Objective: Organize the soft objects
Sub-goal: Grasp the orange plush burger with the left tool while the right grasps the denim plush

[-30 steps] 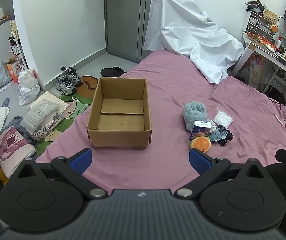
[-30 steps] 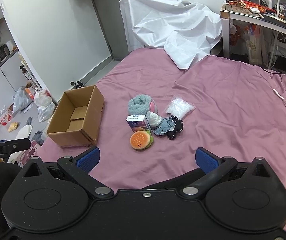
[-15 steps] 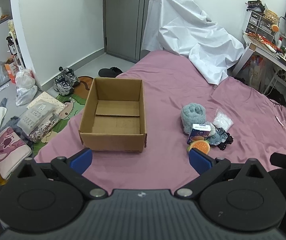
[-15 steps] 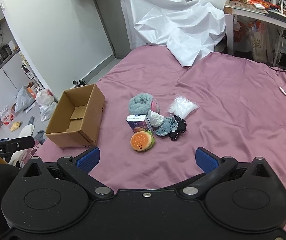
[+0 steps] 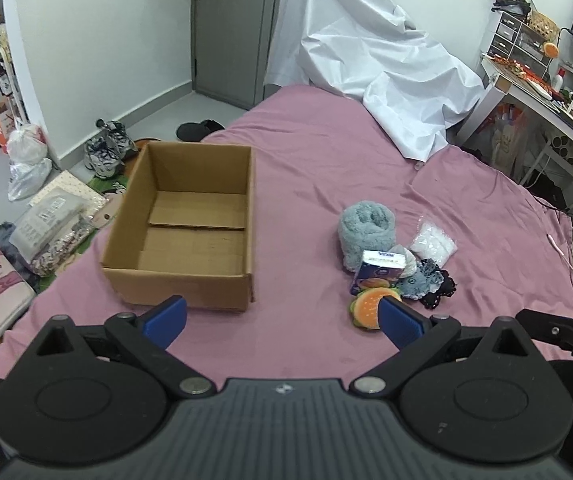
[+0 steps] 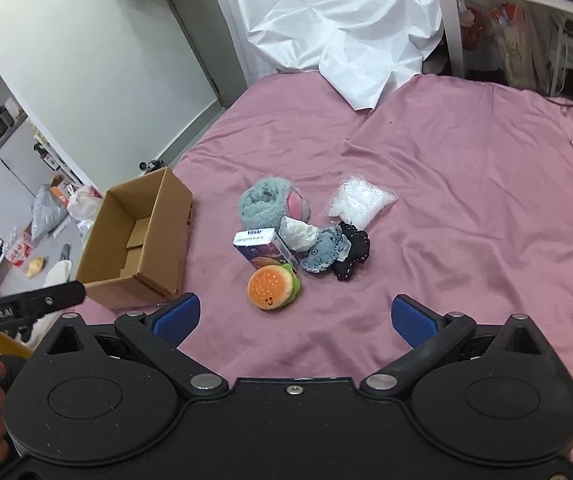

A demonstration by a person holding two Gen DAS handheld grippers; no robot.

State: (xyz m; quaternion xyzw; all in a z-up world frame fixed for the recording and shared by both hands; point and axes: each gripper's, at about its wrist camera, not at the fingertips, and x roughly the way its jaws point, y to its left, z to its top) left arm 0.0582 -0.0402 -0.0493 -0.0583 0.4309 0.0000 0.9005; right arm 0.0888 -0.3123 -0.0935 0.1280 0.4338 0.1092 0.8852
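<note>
Closer now to the bed than a second ago: cardboard box and pile of soft things larger in both views, left gripper lower and nearer the pink sheet, right gripper drawn in toward the pile. Both sets of jaws spread wide, nothing between them. Box empty, open side up, at the bed's left edge. Well apart from it, to its right, the cluster: burger plush nearest, leaning against a small carton, then a grey fluffy roll, crumpled grey and black fabric pieces, and a clear plastic bag. Likely trouble: things touching and overlapping, so closing on one could drag a neighbour along; plush squashy, so a shallow pinch could slip off on the way to the box.
</note>
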